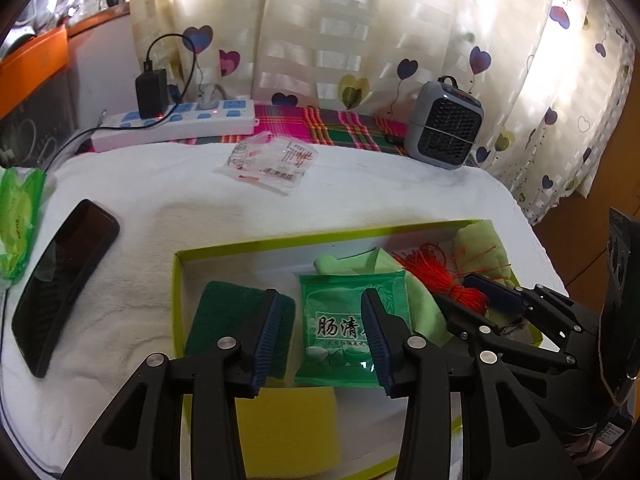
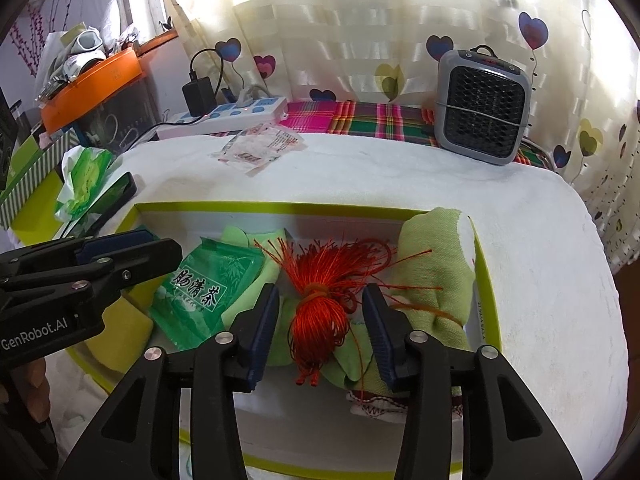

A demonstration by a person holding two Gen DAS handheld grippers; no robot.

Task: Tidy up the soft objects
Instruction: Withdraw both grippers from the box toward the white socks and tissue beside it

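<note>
Inside the one lime-rimmed shallow cardboard box [image 2: 486, 280], the left gripper [image 1: 320, 334] hangs with jaws half open over one green foil tea packet [image 1: 340, 320], gripping nothing. The right gripper [image 2: 320, 330] likewise straddles one red thread tassel [image 2: 318, 320], pads clear.
</note>
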